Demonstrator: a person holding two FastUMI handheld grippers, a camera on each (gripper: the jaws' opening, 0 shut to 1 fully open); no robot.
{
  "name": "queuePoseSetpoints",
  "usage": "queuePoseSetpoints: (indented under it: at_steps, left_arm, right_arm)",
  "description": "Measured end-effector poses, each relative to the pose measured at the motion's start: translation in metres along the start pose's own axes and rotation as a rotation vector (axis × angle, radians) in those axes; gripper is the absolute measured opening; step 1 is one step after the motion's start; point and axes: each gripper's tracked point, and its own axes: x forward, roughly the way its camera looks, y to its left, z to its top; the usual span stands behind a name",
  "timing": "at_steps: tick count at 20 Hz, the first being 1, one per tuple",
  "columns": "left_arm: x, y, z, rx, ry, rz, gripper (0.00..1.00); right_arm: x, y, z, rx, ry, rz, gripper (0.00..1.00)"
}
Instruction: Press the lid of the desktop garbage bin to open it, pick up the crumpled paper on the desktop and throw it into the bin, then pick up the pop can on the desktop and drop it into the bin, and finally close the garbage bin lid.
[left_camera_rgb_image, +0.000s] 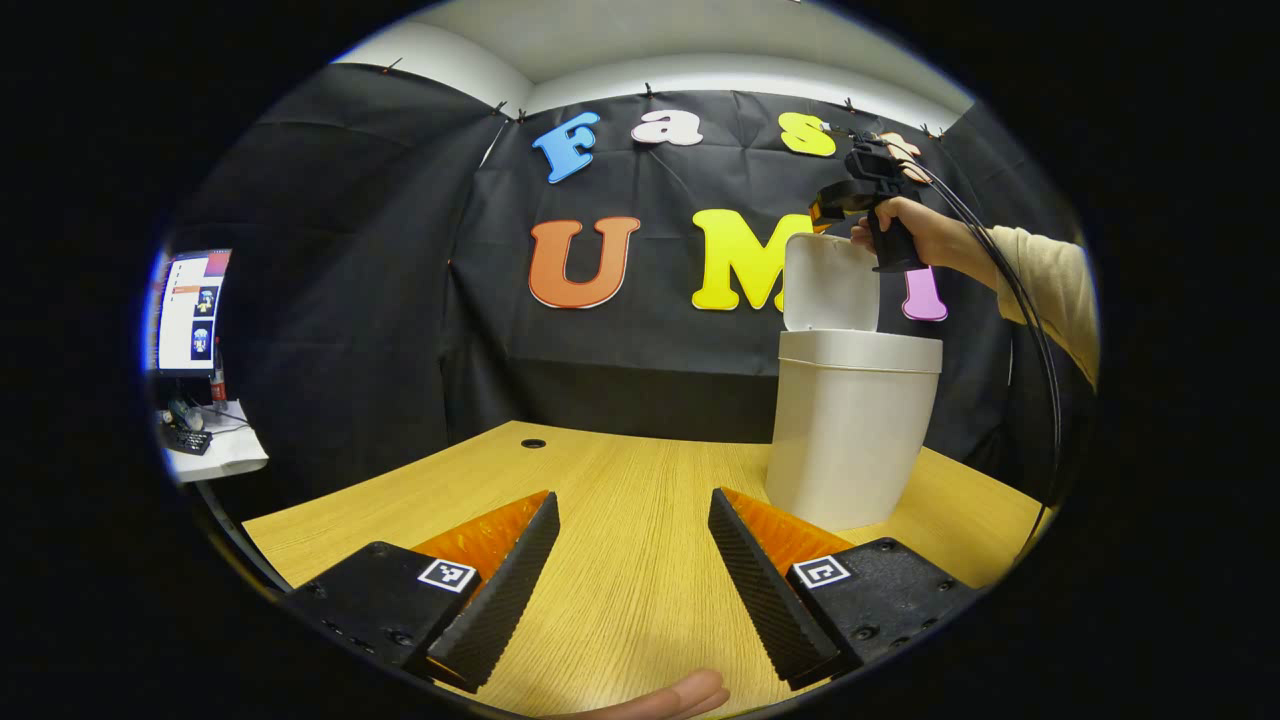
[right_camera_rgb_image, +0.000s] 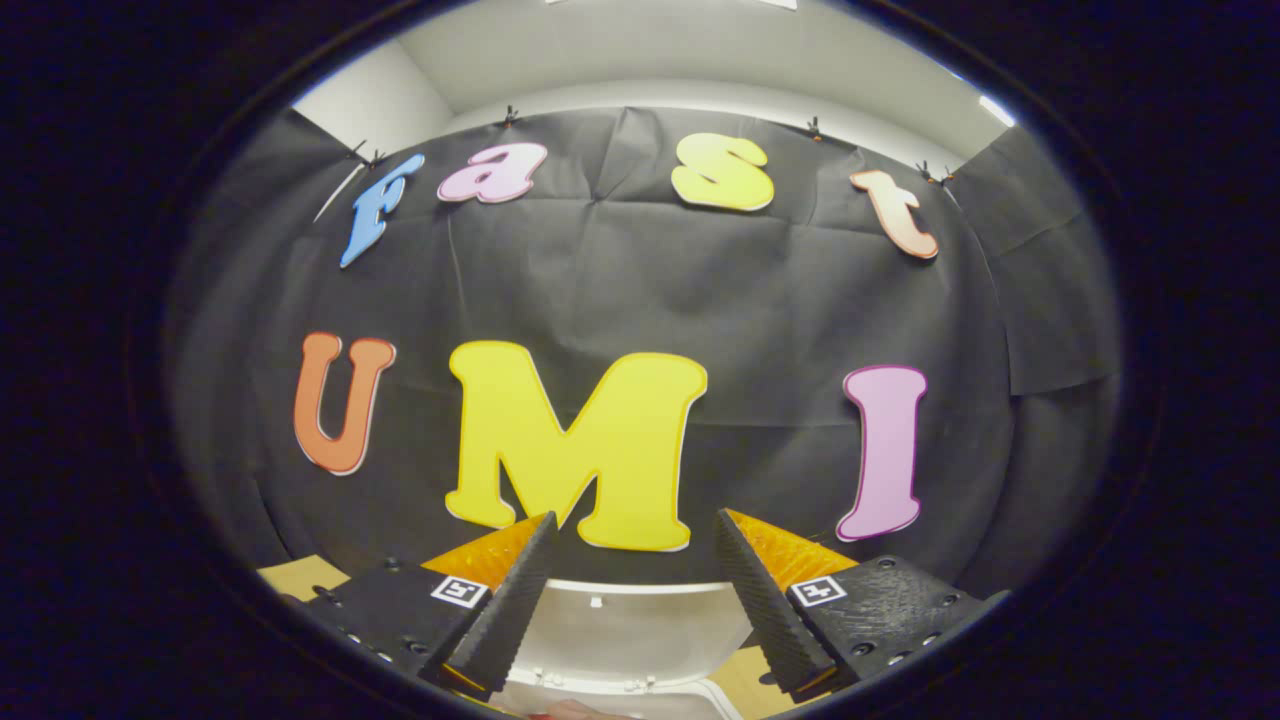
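While the left hand-held gripper (left_camera_rgb_image: 633, 510) sits low over the near edge of the tabletop (left_camera_rgb_image: 620, 480), its two fingers stand well apart with nothing between them, pointing across the wood toward the far edge. A fingertip (left_camera_rgb_image: 690, 693) of the person peeks in at the very bottom of the left gripper view, just under those fingers. Farther on, toward the far right corner of the tabletop, the white garbage bin (left_camera_rgb_image: 850, 430) stands upright with its lid (left_camera_rgb_image: 832, 283) swung up and open. Above and behind the lid, the right hand-held gripper (left_camera_rgb_image: 822, 212) is raised high in a hand (left_camera_rgb_image: 915, 232) whose sleeve (left_camera_rgb_image: 1050, 290) reaches in from the right; from this side I cannot tell how its fingers stand.

From the right gripper view the answer comes: the right hand-held gripper (right_camera_rgb_image: 633, 530) has its fingers spread apart, gripping nothing, and it hangs directly over the open lid (right_camera_rgb_image: 625, 630), looking out level at the booth wall. A monitor (left_camera_rgb_image: 192, 312) on a side table (left_camera_rgb_image: 225, 455) shows at the far left of the left gripper view.
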Motion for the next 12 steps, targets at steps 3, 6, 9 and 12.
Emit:
queuePoseSetpoints:
  at_steps: [3,6,9,12]
  left_arm:
    - [-0.001,0.0,0.002,0.003,-0.006,0.007,0.99]
    - [-0.004,-0.007,0.005,0.004,-0.022,-0.007,0.99]
    - [-0.006,-0.017,0.002,0.009,-0.015,-0.029,0.99]
    - [-0.006,-0.025,-0.001,0.021,-0.001,-0.041,0.99]
  right_arm:
    - [-0.007,0.003,-0.003,0.068,0.044,0.031,0.93]
    - [-0.023,0.002,-0.007,0.075,0.064,0.052,0.94]
    - [-0.044,0.001,-0.012,0.073,0.085,0.068,0.93]
    - [-0.064,-0.005,-0.025,0.061,0.135,0.064,0.94]
